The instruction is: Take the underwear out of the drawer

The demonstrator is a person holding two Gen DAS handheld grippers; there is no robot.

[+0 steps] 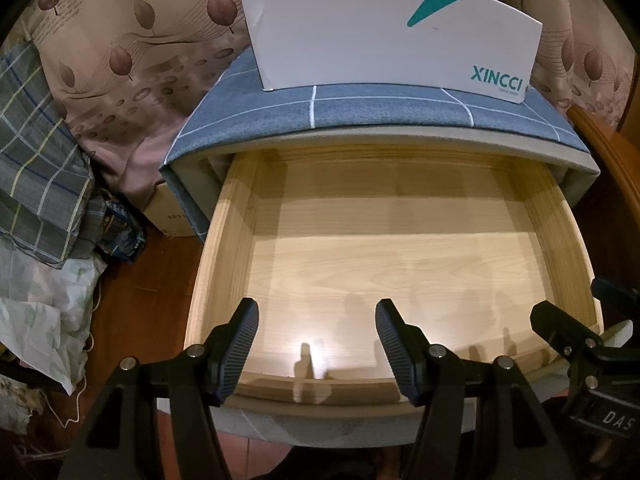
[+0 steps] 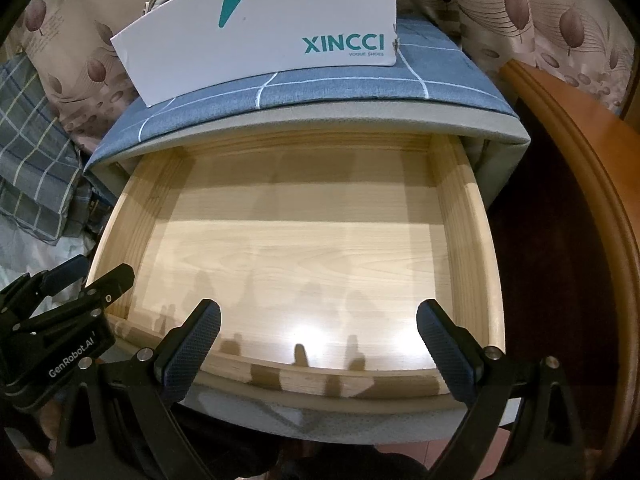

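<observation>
Your drawer (image 1: 400,264) stands pulled out and its wooden floor is bare: no underwear shows inside. The pale fabric bundled in the white shoe box (image 2: 260,36) on the cabinet top may be it, though I can't tell. Both your left gripper (image 1: 316,344) and right gripper (image 2: 318,348) hover spread apart, holding nothing, above the front rim.
</observation>
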